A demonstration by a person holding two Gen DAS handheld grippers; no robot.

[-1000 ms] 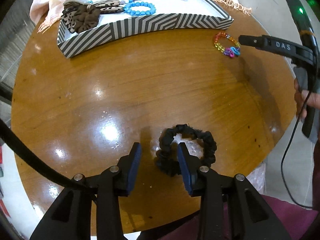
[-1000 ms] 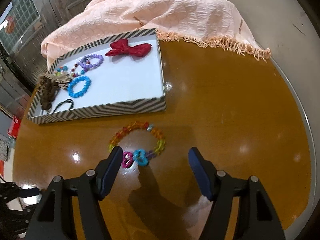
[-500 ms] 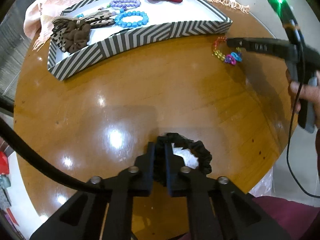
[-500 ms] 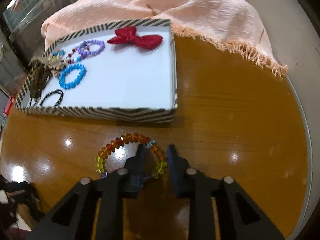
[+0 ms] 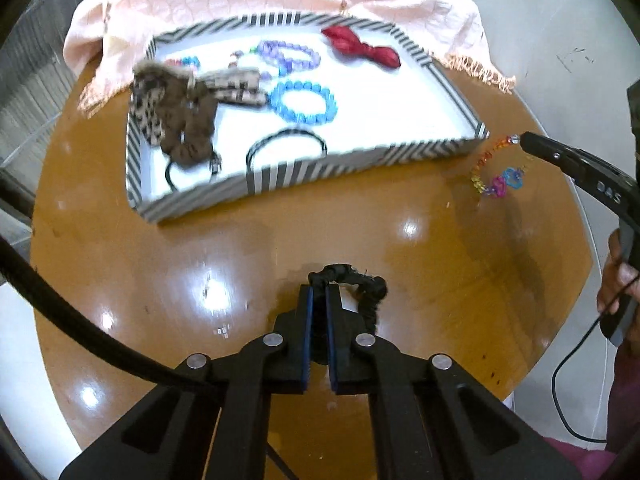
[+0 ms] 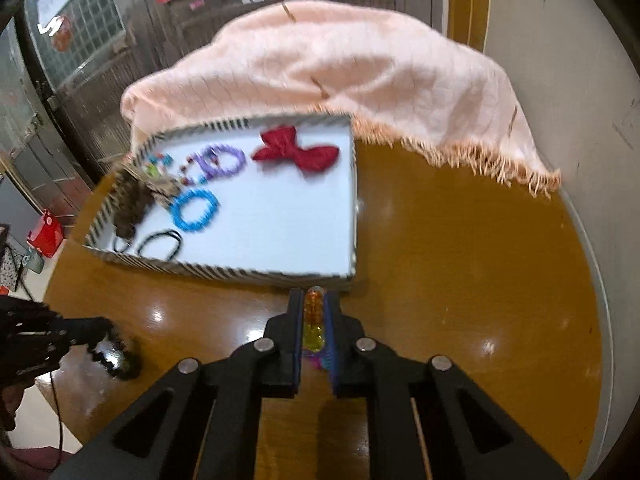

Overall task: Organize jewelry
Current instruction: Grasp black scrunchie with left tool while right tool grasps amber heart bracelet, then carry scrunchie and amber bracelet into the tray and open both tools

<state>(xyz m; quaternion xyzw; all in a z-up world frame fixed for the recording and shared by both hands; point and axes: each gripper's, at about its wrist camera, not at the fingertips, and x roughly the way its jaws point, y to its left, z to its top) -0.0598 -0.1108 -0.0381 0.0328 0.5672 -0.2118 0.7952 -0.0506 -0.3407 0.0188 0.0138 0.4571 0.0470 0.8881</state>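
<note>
Two grippers each carry one loose piece, and both grips look like the lift before a drop into the tray. Lowest in the left wrist view, the left gripper (image 5: 317, 294) has its jaws pressed narrow on the black scrunchie (image 5: 362, 286); one part of the loop is pinched between the pads while the rest bulges out to the right of the tips, so the fabric hangs from a single fold rather than lying flat. Low in the centre of the right wrist view, the right gripper (image 6: 313, 300) is likewise clamped, with the rainbow bead bracelet (image 6: 313, 322) standing edge-on between the pads; its amber beads fill the gap. From the left camera the same bracelet dangles at the right edge of the frame, its pink and blue charms at the bottom, seemingly clear of the round wooden table (image 5: 400, 248). Farther up, the striped tray (image 6: 224, 271) sits just beyond the right gripper's tips, its near wall almost touching them in the picture. Inside lie a thin black hair tie (image 6: 158, 242) nearest, then a blue bead bracelet (image 6: 195, 209), a brown scrunchie (image 5: 180, 116), a purple bead bracelet (image 6: 224, 162) and a red bow (image 6: 298, 153). Behind the tray a pink blanket (image 6: 340, 76) drapes over the table's far edge.
</note>
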